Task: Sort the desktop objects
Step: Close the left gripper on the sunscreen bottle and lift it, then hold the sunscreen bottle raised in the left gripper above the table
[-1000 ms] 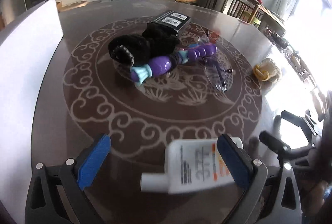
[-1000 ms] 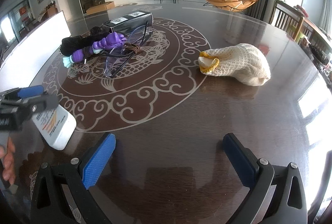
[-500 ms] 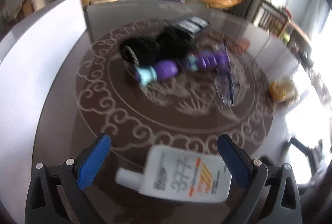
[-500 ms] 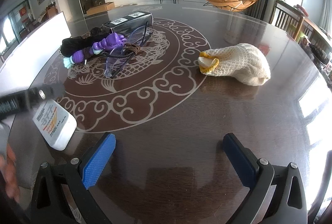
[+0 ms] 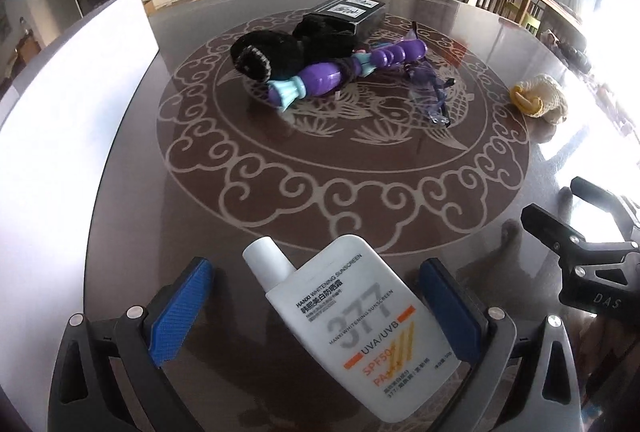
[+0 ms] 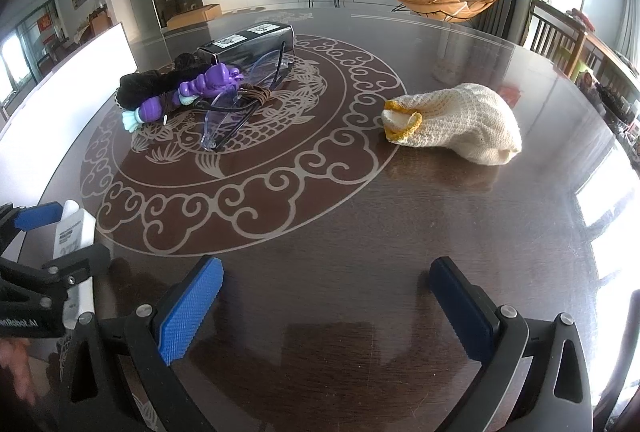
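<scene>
A white sunscreen bottle (image 5: 352, 328) lies flat on the dark table (image 5: 360, 192), cap pointing away. My left gripper (image 5: 316, 308) is open around it, the bottle nearer the right finger. In the right wrist view the bottle (image 6: 74, 232) shows at the far left behind the left gripper's fingers (image 6: 40, 216). My right gripper (image 6: 326, 296) is open over bare table with nothing between its fingers. At the table's centre lie a purple toy (image 5: 344, 76), a black fluffy item (image 5: 280, 48), a black box (image 5: 348, 12) and clear glasses (image 5: 428, 88).
A cream knitted pouch (image 6: 452, 124) with a yellow rim lies right of centre. A white board (image 5: 72, 136) stands along the table's left edge. The right gripper's black frame (image 5: 580, 248) shows at the right in the left wrist view. Chairs stand beyond the table.
My left gripper has swung round, so the bottle now lies lengthwise between its fingers, cap away, instead of crosswise with the cap to the left. The right gripper has stayed put.
</scene>
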Demonstrator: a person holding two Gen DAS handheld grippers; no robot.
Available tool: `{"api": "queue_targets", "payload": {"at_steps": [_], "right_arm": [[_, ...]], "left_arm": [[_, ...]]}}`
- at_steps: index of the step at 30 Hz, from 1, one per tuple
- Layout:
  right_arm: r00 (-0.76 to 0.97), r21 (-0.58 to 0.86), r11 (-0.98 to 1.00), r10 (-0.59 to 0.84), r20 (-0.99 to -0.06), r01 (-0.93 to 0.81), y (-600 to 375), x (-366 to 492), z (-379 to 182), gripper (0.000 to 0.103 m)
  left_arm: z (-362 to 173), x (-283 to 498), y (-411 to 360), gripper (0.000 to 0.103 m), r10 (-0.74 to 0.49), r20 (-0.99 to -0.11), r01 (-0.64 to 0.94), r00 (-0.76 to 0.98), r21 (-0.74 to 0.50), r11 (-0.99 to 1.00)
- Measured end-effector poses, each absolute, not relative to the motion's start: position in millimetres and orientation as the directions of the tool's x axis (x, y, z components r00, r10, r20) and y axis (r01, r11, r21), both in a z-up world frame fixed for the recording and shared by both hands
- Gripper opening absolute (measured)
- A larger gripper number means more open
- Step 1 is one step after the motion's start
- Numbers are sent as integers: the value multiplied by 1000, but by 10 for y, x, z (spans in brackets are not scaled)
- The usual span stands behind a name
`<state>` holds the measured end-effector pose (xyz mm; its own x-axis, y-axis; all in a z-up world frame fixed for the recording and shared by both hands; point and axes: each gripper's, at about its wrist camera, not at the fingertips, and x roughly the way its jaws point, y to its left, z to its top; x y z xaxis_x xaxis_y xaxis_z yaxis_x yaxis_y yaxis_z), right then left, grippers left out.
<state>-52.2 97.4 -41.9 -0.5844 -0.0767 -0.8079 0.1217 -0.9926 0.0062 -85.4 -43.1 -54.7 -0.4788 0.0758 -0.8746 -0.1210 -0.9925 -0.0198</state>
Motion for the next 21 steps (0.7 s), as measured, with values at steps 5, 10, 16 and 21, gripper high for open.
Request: {"api": "queue_targets", "payload": {"at_steps": [5, 10, 16, 21], "right_arm": [[-584, 6, -993, -77, -808, 122, 976, -521, -418, 103], [-584, 7, -993, -78, -808, 122, 975, -520, -416, 103], [-584, 7, -993, -78, -808, 122, 976, -519, -415, 103], [-584, 7, -993, -77, -808, 122, 975, -519, -415, 103]], "left_arm": [[-540, -818, -439, 103, 89, -875, -119, -476, -36, -992], [-501, -698, -390, 103, 100, -872, -137, -479, -38, -990], [-481, -668, -352, 103, 136, -873, -146, -468, -75, -986], [-533, -660, -283, 103, 132, -879, -145, -458, -72, -987]]}}
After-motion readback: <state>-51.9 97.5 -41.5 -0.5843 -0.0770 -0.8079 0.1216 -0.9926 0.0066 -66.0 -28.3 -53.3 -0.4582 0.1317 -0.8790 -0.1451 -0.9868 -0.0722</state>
